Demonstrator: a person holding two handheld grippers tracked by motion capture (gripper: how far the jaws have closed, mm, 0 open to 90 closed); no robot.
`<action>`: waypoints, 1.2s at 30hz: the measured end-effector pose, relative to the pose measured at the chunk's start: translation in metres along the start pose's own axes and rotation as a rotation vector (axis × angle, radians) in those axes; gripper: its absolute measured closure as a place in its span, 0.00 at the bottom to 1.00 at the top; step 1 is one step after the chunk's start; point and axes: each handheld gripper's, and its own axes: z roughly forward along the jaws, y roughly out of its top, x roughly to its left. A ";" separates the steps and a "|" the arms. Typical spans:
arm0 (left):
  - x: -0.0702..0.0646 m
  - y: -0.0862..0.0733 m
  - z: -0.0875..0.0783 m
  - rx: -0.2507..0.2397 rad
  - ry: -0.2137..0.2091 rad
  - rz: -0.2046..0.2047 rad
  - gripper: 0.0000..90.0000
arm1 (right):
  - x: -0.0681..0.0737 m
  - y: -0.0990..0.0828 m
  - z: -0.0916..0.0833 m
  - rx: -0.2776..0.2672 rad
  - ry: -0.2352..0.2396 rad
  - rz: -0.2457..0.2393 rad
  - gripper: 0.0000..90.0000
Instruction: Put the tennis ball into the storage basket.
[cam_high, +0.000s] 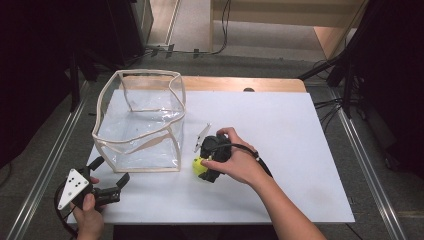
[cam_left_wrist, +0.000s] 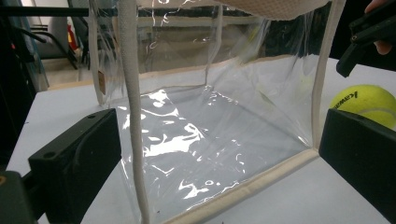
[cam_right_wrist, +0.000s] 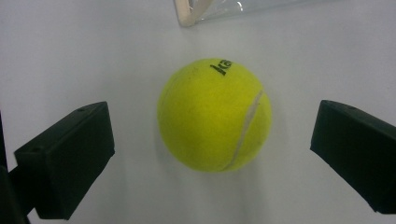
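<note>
Yellow-green felt on the tennis ball (cam_right_wrist: 215, 114), crossed by a pale curved seam and stamped with black lettering. Clear plastic for the bag (cam_high: 140, 122), edged all round in cream fabric trim. Black on both jaws of the right hand-held gripper (cam_right_wrist: 210, 158) and of the left hand-held gripper (cam_left_wrist: 219, 163), plus a grey plate dotted black. White over the desk (cam_high: 280, 150), light wood at its far edge

A yellow-green tennis ball (cam_right_wrist: 215, 115) lay on the white table (cam_high: 280, 130), just beside the near right corner of the clear bag (cam_high: 140, 122), apart from it. It bore a curved white seam and black lettering on its upper side. The bag stood upright and open-topped, with see-through plastic walls edged in cream trim, and was empty.
</note>
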 end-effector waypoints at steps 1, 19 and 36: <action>0.000 0.000 0.000 0.000 0.000 0.000 0.00 | -0.001 0.000 0.001 -0.003 0.001 -0.012 0.00; 0.000 0.000 0.000 -0.002 -0.003 0.000 0.00 | -0.002 0.004 0.010 0.024 0.016 -0.005 0.00; 0.000 0.000 0.000 -0.002 -0.004 0.001 0.00 | -0.001 0.006 0.019 0.036 0.028 -0.005 0.00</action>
